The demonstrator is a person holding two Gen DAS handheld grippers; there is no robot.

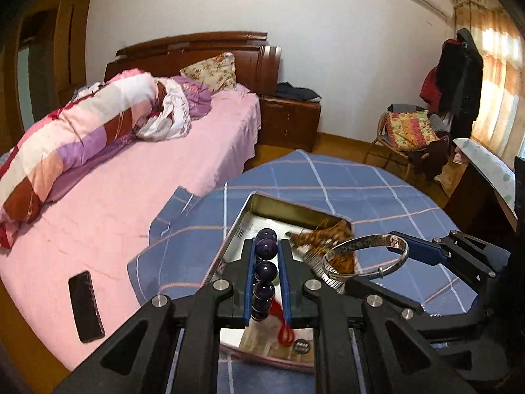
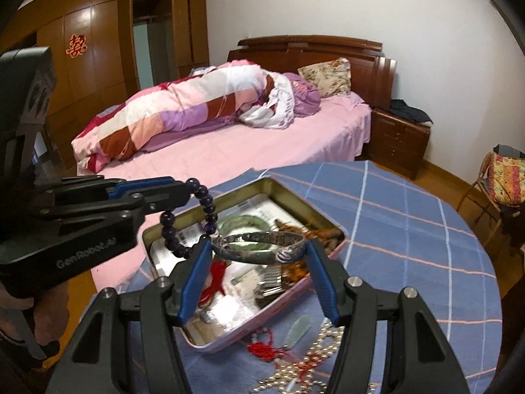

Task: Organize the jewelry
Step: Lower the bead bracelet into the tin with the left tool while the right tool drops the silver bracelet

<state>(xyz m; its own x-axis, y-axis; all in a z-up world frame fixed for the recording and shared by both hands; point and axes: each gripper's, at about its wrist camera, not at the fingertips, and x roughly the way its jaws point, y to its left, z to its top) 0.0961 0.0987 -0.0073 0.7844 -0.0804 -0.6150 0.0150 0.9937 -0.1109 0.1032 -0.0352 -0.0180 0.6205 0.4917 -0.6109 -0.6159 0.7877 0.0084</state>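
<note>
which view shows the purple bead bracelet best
The right wrist view: there the purple bead bracelet hangs as a full loop from the left gripper, above the open tin. The left wrist view shows it only edge-on, a single column of beads pinched between the blue fingers.

Purple bead bracelet point(image 2: 200, 210) and silver bangle point(image 2: 259, 244) held above open tin point(image 2: 229, 341)

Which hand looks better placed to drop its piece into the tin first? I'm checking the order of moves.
Probably the right. Its right gripper holds the silver bangle directly over the tin, while the left gripper dangles the purple bead bracelet over the tin's near-left edge.
</note>
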